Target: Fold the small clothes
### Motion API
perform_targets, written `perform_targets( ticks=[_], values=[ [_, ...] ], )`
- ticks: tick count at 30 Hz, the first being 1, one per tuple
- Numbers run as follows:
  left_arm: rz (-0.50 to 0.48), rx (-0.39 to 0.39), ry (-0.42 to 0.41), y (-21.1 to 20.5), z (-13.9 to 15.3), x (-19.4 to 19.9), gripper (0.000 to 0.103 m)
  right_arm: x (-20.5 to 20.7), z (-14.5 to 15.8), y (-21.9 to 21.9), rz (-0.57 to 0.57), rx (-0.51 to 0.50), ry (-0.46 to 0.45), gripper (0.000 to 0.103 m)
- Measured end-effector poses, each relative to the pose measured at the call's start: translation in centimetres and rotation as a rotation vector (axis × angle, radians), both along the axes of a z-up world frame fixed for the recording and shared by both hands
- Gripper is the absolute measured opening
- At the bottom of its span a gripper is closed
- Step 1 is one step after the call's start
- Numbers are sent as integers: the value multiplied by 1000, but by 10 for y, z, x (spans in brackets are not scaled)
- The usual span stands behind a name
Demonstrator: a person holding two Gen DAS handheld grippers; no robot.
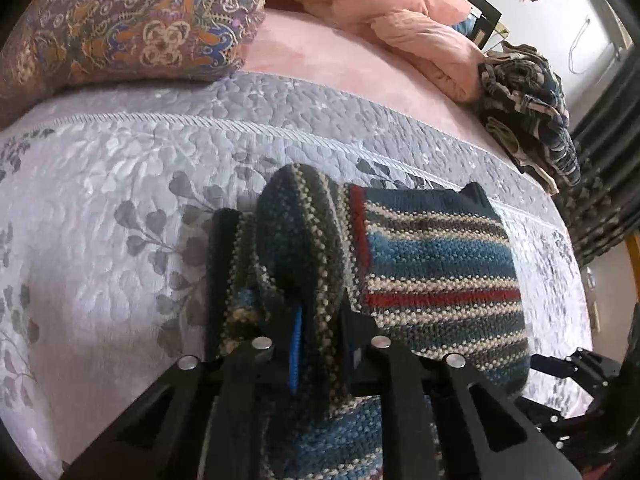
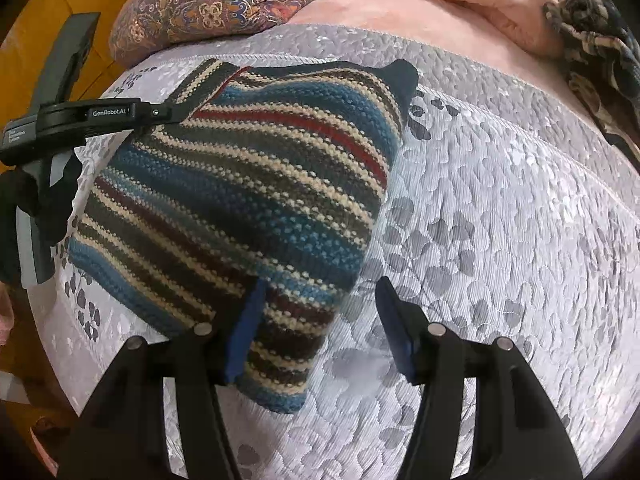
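Striped knit garment [image 2: 248, 184], blue/cream/brown/red bands, lies on the bed's lilac quilted cover [image 2: 500, 208], folded to a roughly rectangular bundle; dark trimmed corner pokes out at its far-right end. It sits towards the near-left part of the cover as the right cam sees it, well short of the pink sheet [image 2: 360, 12] beyond the cover's far edge.

Left gripper [image 1: 298, 280]: fingers narrow, clamped on a bunched fold of the knit, which bulges up betw. them w/ a blue pad strip showing in the gap. Rest of the garment spreads to the right of that grip. In the right view the same gripper [image 2: 160, 114] reaches in from the left and pinches the garment's far-left corner, near the striped neck band.

Right gripper [image 2: 320, 320]: fingers wide apart, holding nothing. Left blue-padded finger [image 2: 244, 332] lies on or just over the garment's near edge – can't tell if touching; right finger [image 2: 394, 332] is over bare cover just beside the knit.

Far side of bed: paisley cushion [image 1: 132, 28] at far-left, pink duvet [image 1: 404, 20] heaped far-right, a crumpled dark patterned cloth [image 1: 528, 108] at the right edge.
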State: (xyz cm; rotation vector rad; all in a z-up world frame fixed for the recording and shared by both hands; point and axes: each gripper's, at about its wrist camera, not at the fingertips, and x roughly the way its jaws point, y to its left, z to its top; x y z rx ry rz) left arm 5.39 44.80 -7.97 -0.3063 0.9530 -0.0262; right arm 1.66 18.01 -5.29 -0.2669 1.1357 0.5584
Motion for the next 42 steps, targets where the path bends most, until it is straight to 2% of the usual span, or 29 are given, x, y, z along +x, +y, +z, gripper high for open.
perform_targets(
  ticks=[7, 13, 18, 24, 26, 28, 32, 35, 37, 39, 41, 42],
  values=[
    [36, -38, -52, 19, 10, -18, 12, -3, 2, -2, 8, 9, 1, 57],
    [32, -28, -41, 20, 2, -15, 12, -5, 2, 0, 18, 0, -13, 57],
    [18, 13, -29, 16, -7, -10, 12, -5, 1, 0, 21, -1, -12, 57],
    [25, 8, -9, 18, -17, -2, 14, -4, -3, 2, 22, 1, 0, 57],
    [22, -21, -5, 20, -12, -2, 16, -4, -3, 2, 24, -1, 1, 57],
    [33, -42, -8, 24, -6, -2, 25, -3, -3, 1, 25, 4, 4, 57],
    [76, -50, -46, 37, 10, 10, 28, -2, -4, 2, 21, 12, 14, 57],
    [80, -88, -19, 40, 8, 30, 29, -3, -5, 4, 27, 7, 8, 57],
    [78, -99, 0, 38, 4, 41, 36, -3, -5, 5, 29, 6, 8, 57],
    [77, -110, 36, 36, -4, 52, 37, -2, -6, 5, 28, 6, 13, 57],
    [89, -100, 38, 34, -7, 57, 30, -1, -7, 5, 29, 7, 15, 57],
    [92, -104, 30, 32, -6, 56, 13, 0, -7, 5, 30, 7, 15, 57]
  ],
)
